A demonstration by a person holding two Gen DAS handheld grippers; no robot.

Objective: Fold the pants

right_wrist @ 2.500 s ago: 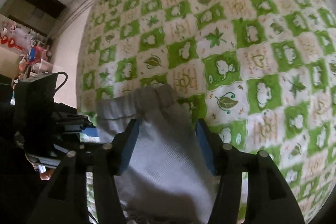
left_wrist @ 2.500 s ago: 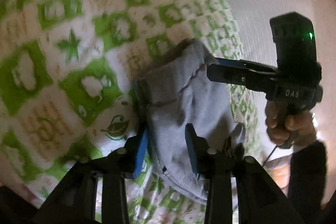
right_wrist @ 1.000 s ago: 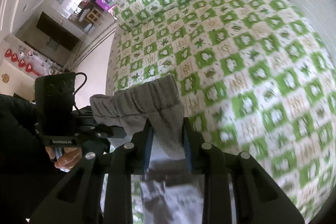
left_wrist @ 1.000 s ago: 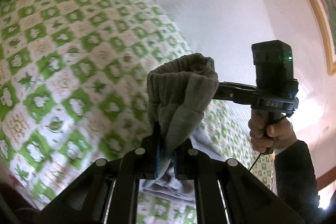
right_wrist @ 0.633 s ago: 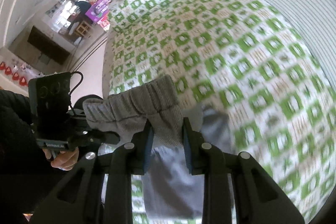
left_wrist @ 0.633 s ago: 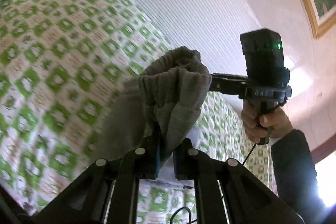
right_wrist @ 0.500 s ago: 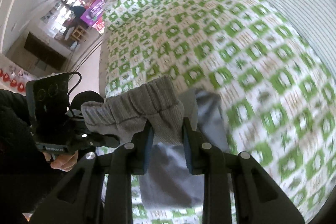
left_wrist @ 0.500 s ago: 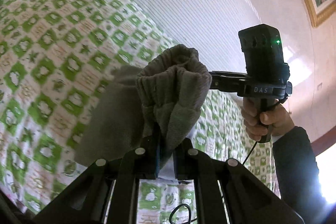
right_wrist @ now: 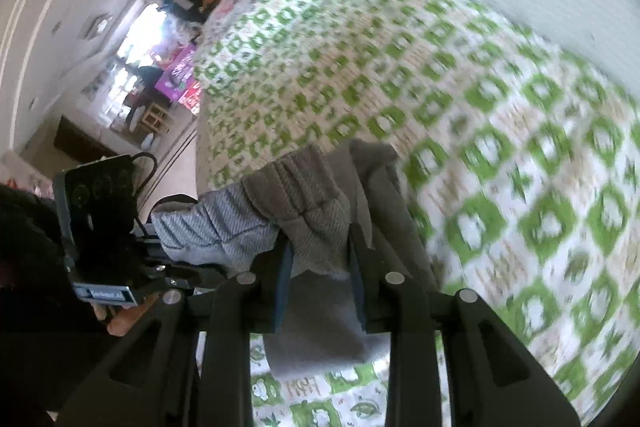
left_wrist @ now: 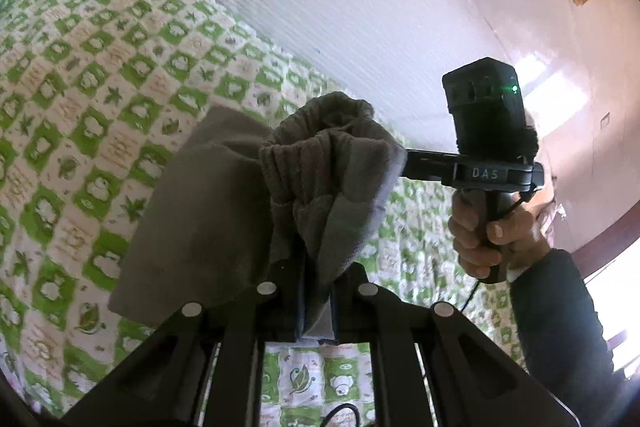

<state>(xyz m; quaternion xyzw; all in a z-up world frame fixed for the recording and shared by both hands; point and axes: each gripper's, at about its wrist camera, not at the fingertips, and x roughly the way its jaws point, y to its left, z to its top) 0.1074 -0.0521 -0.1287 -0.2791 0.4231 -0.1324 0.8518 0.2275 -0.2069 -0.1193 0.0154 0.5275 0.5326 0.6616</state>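
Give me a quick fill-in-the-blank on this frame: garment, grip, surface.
1. Both hand-held grippers grip the ribbed ____ end of the grey pants.
2. The left hand-held gripper is ____ on the fabric.
3. The bedspread under the pants is checked white and ____.
4. In the left wrist view, the right hand-held gripper reaches the pants from the ____ side of the picture.

Missing words: waistband; shut; green; right

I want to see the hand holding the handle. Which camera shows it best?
The left wrist view: the person's hand is lit and whole, fingers wrapped round the right gripper's handle. The right wrist view shows only a sliver of the other hand, under the left gripper.
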